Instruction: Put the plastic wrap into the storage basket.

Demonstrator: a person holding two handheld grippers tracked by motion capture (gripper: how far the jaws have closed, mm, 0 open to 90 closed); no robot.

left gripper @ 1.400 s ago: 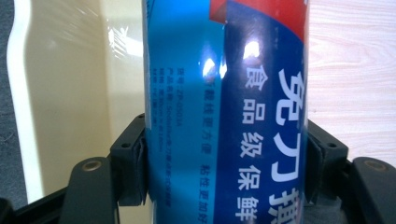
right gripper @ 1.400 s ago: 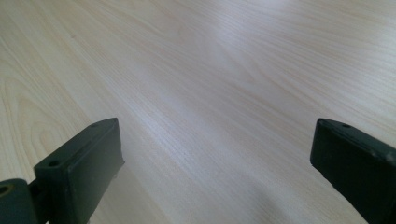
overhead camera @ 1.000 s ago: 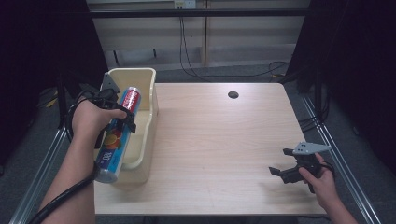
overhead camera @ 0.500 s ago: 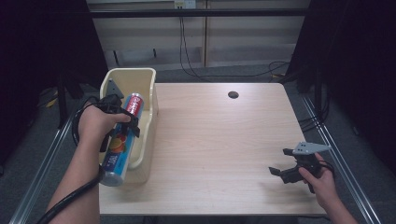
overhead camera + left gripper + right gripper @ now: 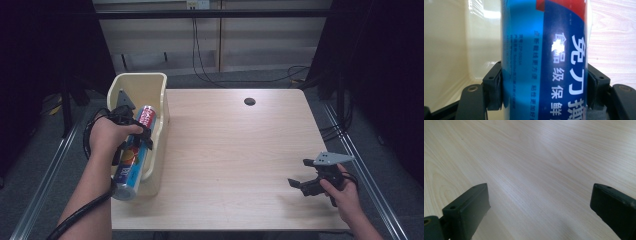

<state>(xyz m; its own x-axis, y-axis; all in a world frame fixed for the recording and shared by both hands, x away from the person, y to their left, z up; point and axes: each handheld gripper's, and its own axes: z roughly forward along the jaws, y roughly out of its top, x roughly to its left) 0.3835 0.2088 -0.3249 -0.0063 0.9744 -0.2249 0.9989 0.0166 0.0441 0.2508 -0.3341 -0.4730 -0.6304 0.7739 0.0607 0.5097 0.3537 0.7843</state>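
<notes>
A long blue tube (image 5: 131, 165) with a red far end and white lettering is tilted over the cream bin (image 5: 140, 77) at the table's left edge. Its near end sticks out past the bin's front wall. My left gripper (image 5: 142, 137) is shut on its middle. In the left gripper view both pads press the tube (image 5: 544, 62) from either side, with the bin's inside (image 5: 454, 50) behind it. My right gripper (image 5: 300, 184) hovers low over the table's front right. Its jaws stand wide open, and bare wood (image 5: 539, 170) lies between them.
The wooden table (image 5: 235, 145) has a small round hole (image 5: 249, 101) near its far edge. Metal rails run along both sides of the table. Cables lie on the floor behind it, below a shelf unit.
The left hand has carried the tube right and down, from beside the bin's left wall to over the bin. The right gripper has kept still.
</notes>
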